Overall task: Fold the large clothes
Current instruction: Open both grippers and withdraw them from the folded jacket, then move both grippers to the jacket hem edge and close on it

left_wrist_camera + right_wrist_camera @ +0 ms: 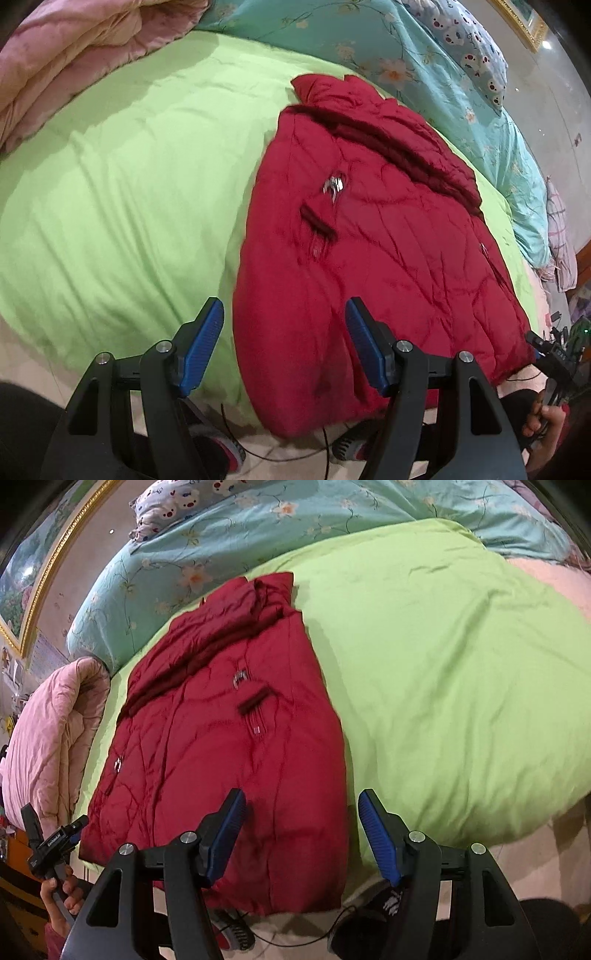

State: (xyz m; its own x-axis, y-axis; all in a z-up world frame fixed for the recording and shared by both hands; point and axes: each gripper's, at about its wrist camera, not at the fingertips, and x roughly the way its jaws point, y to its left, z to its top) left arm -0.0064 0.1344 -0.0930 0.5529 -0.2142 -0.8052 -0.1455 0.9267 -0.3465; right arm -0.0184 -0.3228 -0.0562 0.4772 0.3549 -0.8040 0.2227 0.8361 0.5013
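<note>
Both grippers hang above the near hem of the red padded jacket (373,240), jaws spread wide and holding nothing. The left gripper (284,343) has one blue pad over the green quilt (129,184) and the other over red cloth, so the coat's long side edge runs up between its fingers. The right gripper (301,834) straddles an edge of the garment in the same way, with quilt beyond its outer finger.

The jacket lies just ahead of both tools, already narrowed into a long slab, collar (317,88) at the far end, hem hanging slightly off the bed towards the person. The next move is probably a hem-to-collar fold. To do it well, each tool should drop onto a hem corner, bite through all layers rather than the top shell only, and lift evenly so the padding rolls over instead of sliding.

The shell looks smooth, slightly glossy and finely creased, with quilted stitching and puffy filling that will likely spring back, so pressing after the fold would help. A metal clasp (334,186) and a dark pocket flap (317,221) sit mid-panel ahead of the left gripper; keep the crease off them
</note>
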